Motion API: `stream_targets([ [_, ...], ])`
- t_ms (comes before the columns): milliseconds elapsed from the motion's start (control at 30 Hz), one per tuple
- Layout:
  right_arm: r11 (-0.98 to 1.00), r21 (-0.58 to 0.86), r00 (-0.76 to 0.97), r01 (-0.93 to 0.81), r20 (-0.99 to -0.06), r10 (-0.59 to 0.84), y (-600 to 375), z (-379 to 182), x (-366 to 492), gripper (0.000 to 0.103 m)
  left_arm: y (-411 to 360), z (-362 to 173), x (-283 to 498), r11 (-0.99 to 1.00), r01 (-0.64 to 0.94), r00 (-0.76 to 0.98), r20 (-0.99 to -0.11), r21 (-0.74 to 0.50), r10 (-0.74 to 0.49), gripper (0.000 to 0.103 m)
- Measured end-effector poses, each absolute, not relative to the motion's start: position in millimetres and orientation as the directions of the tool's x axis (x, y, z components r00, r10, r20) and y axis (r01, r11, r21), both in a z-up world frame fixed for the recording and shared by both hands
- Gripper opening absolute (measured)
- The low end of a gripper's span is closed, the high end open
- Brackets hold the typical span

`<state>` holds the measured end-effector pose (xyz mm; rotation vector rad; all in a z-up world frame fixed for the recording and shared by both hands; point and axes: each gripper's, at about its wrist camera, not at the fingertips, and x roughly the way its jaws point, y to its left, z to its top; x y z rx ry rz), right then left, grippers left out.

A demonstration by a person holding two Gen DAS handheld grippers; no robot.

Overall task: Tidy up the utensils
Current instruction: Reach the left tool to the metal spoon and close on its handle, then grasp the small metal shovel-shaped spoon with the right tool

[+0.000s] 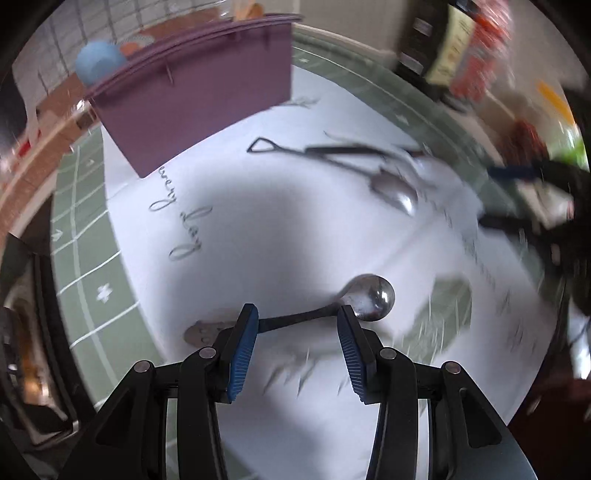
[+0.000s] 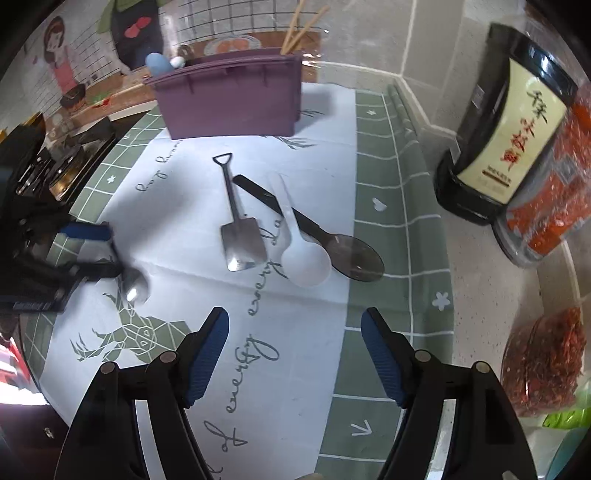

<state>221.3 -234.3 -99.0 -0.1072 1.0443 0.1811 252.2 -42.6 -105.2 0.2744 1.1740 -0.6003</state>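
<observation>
Spoons lie scattered on the white printed cloth [image 1: 258, 240] that covers our table. Through the left wrist camera we see our left tool [image 1: 295, 314] spread fairly wide above a metal spoon [image 1: 369, 297] with a dark handle and a flat patterned end. The spoon lies crosswise between the two blue pads [image 1: 242, 347]; we cannot make out either pad pressing on it, and whether it touches them we cannot tell. Farther off, blurred, lie a shovel-shaped spoon [image 1: 391, 190] and other utensils. A purple utensil holder [image 1: 207, 92] stands at the far side of the cloth, with a blue rounded object [image 1: 98, 64] behind it. The other tool [image 1: 532, 199] shows as a dark blur at the right edge.

Through the right wrist camera our right tool [image 2: 295, 321] stands wide with nothing between its pads, hanging above the cloth [image 2: 303, 369] near its green checked border. Ahead of it the shovel-shaped spoon [image 2: 242, 236] lies with its handle toward the purple holder [image 2: 232, 99]. Just to its right a white plastic spoon [image 2: 304, 260] lies across a dark translucent spoon [image 2: 354, 256]. Wooden chopsticks [image 2: 301, 26] rise from the holder. At the left edge the left tool [image 2: 74, 254] sits low over the metal spoon's bowl [image 2: 135, 284]. A dark jar with a cream label [image 2: 506, 122] and containers of dried red chilli [image 2: 546, 354] stand on the table at the right.
</observation>
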Motion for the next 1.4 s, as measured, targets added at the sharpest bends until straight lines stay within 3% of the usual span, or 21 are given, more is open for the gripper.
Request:
stream_targets([
  [133, 0.98, 0.001, 0.496, -0.2, -0.862, 0.102, -238.6, -97.4, 219.1, 0.072, -39.8, -103.2, 266.7, 0.805, 0.563, 0.201, -0.913, -0.19, -0.356, 0.046],
  [400, 0.985, 0.019, 0.482, -0.173, -0.87, 0.102, -247.3, -102.1, 229.9, 0.072, -69.9, -101.1, 233.9, 0.575, 0.775, -0.014, -0.915, -0.264, -0.402, 0.046],
  [600, 0.985, 0.032, 0.496, -0.171, -0.861, 0.114, -251.2, -95.7, 234.2, 0.072, -84.4, -85.4, 237.9, 0.583, 0.797, 0.096, -0.92, -0.158, -0.381, 0.046],
  [700, 0.974, 0.089, 0.483, -0.206, -0.857, 0.181, -244.9, -93.7, 236.4, 0.07, -81.3, -95.1, 260.3, 0.643, 0.762, 0.155, -0.939, -0.084, -0.306, 0.046],
  [900, 0.931, 0.18, 0.447, -0.318, -0.837, 0.315, -209.8, -96.8, 247.9, 0.057, -52.6, -109.7, 294.9, 0.789, 0.613, 0.238, -0.945, -0.034, -0.225, 0.048],
  [1067, 0.936, 0.15, 0.429, -0.319, -0.858, 0.283, -186.4, -110.0, 277.4, 0.045, -28.5, -110.7, 301.5, 0.82, 0.565, 0.221, -0.941, -0.091, -0.256, 0.048],
  [1233, 0.941, 0.049, 0.433, -0.336, -0.879, 0.2, -170.1, -120.9, 288.1, 0.032, -27.4, -112.2, 281.1, 0.798, 0.599, 0.206, -0.951, -0.063, -0.231, 0.048],
  [1400, 0.953, 0.058, 0.434, -0.298, -0.881, 0.189, -186.8, -118.8, 279.6, 0.031, -33.9, -107.9, 258.7, 0.796, 0.599, 0.189, -0.95, -0.09, -0.249, 0.048],
])
